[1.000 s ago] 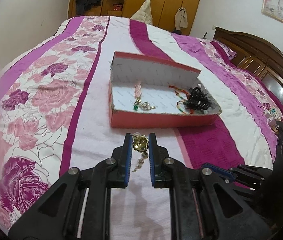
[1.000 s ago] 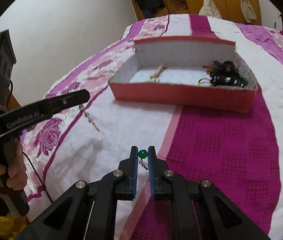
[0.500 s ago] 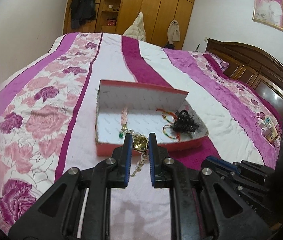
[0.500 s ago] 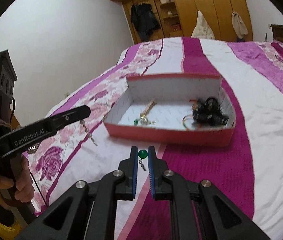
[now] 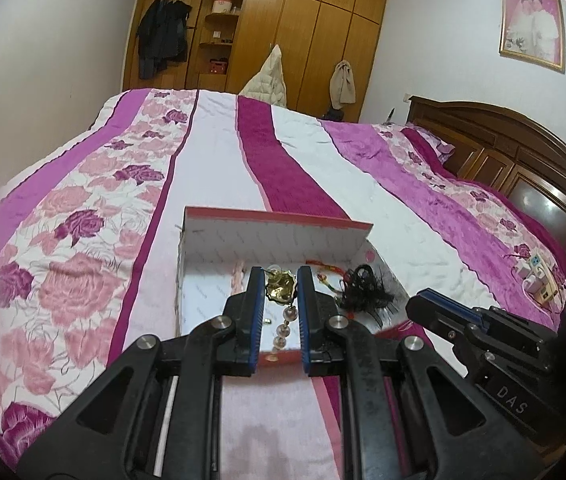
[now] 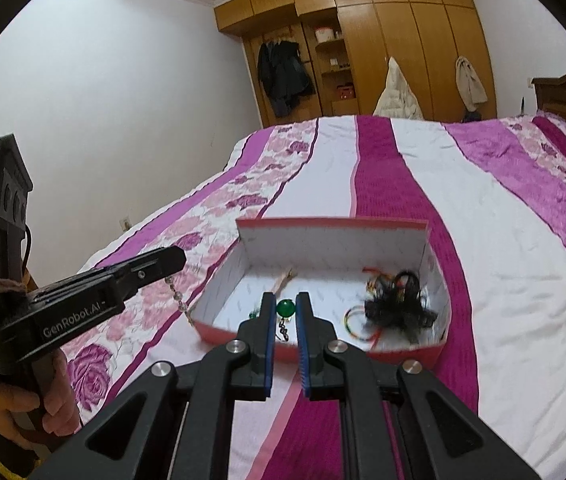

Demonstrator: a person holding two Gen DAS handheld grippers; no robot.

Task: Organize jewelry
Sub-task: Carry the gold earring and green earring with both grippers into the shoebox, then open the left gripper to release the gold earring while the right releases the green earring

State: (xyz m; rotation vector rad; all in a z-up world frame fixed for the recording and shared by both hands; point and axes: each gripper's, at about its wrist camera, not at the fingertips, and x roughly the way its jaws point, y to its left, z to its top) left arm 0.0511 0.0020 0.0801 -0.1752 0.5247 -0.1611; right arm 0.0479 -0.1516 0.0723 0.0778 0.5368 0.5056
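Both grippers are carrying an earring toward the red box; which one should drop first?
Left, probably. The left gripper holds its gold earring over the red box; the right gripper with the green bead earring looks short of it.

Hair clip (image 6: 397, 304) in box (image 6: 335, 240), right

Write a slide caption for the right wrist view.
Right gripper holds a green bead earring before the red box on the bed.

Left hand-held gripper (image 5: 280, 280) and right hand-held gripper (image 6: 285, 307) both clamped nearly shut (tilted slightly downward), side by side.
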